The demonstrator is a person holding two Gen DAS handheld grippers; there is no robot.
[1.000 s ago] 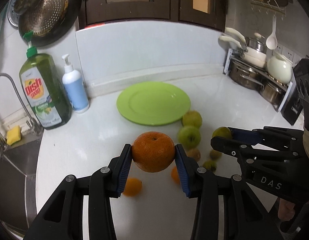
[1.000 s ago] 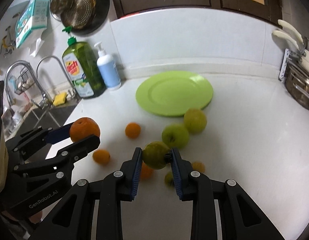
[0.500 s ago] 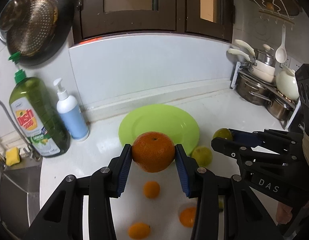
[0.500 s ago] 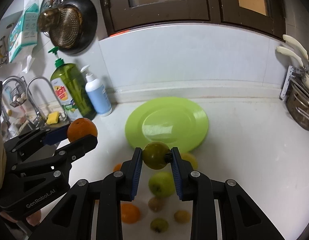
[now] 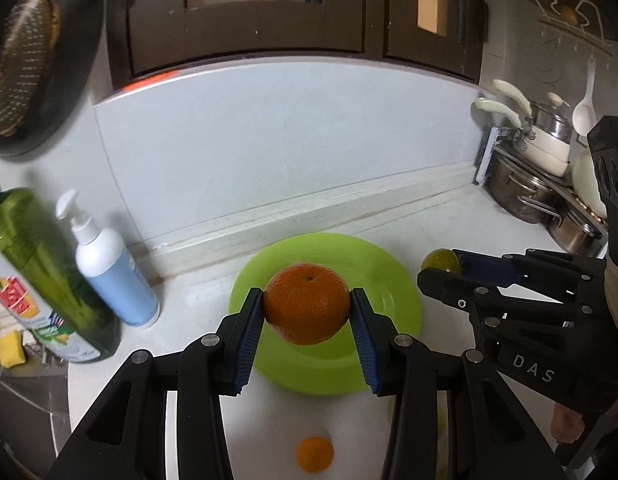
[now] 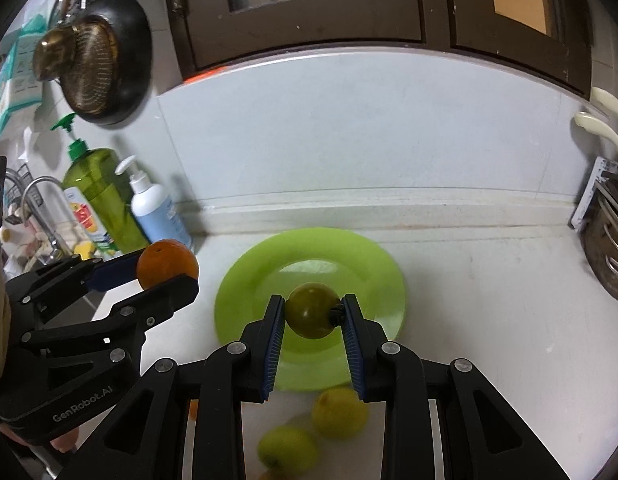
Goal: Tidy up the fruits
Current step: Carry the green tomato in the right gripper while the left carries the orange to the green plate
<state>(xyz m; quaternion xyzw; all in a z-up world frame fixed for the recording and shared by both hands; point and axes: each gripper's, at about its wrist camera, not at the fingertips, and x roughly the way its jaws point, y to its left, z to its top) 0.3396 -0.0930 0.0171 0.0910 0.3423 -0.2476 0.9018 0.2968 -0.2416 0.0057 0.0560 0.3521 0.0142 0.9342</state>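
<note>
L tongs [image 5: 307, 312] gripped orange [image 5: 307, 308], R tongs [image 6: 313, 316] gripped green fruit [image 6: 311, 316], both over green plate [image 6: 373, 264]. Carry step; next prob. lower, release onto plate.

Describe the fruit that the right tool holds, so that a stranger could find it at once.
Look at the green plate on the white counter by the back wall. Above it the right tool clamps a small dull-green fruit. It is darker than the two yellow-green apples on the counter, and the left tool holds an orange.
</note>
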